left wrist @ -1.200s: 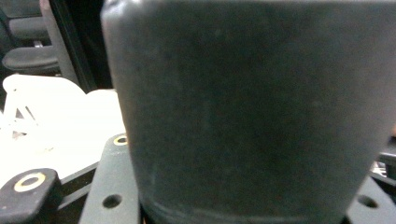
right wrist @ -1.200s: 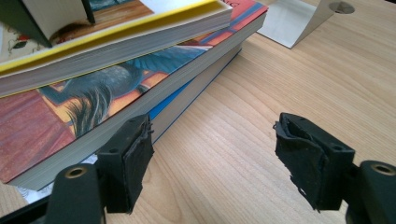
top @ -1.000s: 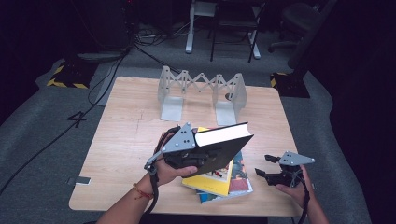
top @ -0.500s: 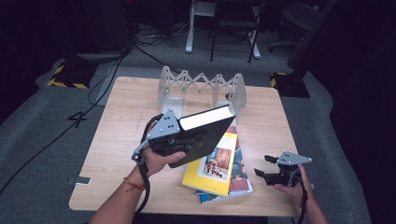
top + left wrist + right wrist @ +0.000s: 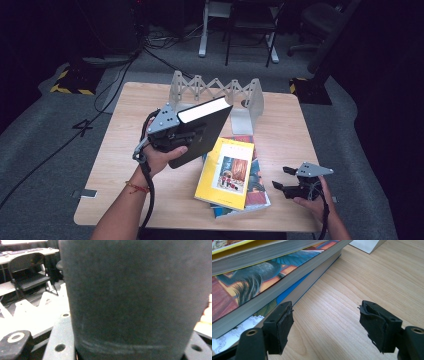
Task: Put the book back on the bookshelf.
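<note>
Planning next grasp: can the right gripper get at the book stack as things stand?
Probably yes. The right gripper rests open on the table, jaws empty, beside the book stack. In the right gripper view only bare wood lies between its jaws and the stack's page edges.

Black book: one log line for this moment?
left gripper: shut on black book, lifted near rack | right gripper: open, empty, beside book stack | table

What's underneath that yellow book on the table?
The yellow book lies on a stack of at least two more books: one with a colourful cover directly below, a blue-edged one lower. Their covers are mostly hidden, so no titles can be read.
</note>
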Demonstrator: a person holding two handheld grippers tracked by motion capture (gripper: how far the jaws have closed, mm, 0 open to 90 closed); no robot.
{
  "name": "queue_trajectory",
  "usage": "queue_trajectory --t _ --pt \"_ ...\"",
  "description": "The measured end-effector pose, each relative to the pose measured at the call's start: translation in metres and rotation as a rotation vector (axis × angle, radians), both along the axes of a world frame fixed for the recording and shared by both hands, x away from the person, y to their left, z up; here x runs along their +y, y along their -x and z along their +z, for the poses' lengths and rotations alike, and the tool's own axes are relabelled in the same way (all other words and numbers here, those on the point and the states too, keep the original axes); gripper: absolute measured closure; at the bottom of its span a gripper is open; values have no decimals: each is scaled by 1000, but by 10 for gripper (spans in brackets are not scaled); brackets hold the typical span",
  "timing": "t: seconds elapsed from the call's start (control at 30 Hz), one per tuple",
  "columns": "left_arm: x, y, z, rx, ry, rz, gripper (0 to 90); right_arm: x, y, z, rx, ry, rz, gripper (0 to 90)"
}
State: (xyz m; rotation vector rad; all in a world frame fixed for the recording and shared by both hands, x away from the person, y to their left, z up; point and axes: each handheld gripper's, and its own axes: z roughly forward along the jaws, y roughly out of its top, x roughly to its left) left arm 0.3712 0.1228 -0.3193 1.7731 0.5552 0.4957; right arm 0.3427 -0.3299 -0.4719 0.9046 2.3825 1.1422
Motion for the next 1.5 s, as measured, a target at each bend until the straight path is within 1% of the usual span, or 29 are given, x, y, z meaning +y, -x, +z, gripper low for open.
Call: queue_trajectory --t 0.1,0.23,0.3,0.57,0.77,0.9,0.97,1.0,1.1,1.13,1.17,1.27,1.4,1.5 --pt "3 -6 0 1 -3 22 528 0 0 0 0 2 -2 275" --pt "9 -14 0 7 9 48 528 0 0 0 0 3 -1 276" --pt "12 -18 0 14 18 67 527 0 -1 0 0 4 -2 275" --pt "25 -35 -2 31 34 140 528 0 -1 -1 2 1 -3 277" --pt "31 -46 -2 36 12 184 528 -1 -1 -1 5 -4 -4 278" --pt "35 -55 -4 48 23 209 528 -1 -1 -1 5 -2 -4 278" --pt "35 -59 -6 54 25 226 528 -1 -1 -1 5 0 -3 278" --pt "35 -62 -7 54 12 231 528 -1 -1 -1 5 0 -3 278" --pt "35 -69 -10 57 4 261 528 -1 -1 -1 6 0 -2 278" --pt "35 -71 -11 60 8 268 528 -1 -1 -1 6 0 -2 278" --pt "36 -73 -13 63 13 273 528 -1 -1 -2 7 0 -4 278" --pt "36 -80 -16 75 12 284 528 -2 -1 -2 8 0 -8 278" --pt "34 -89 -20 89 -5 302 528 -2 -1 -2 8 0 -8 279" --pt "31 -96 -23 87 -14 316 528 -2 -1 -2 6 1 -7 278"
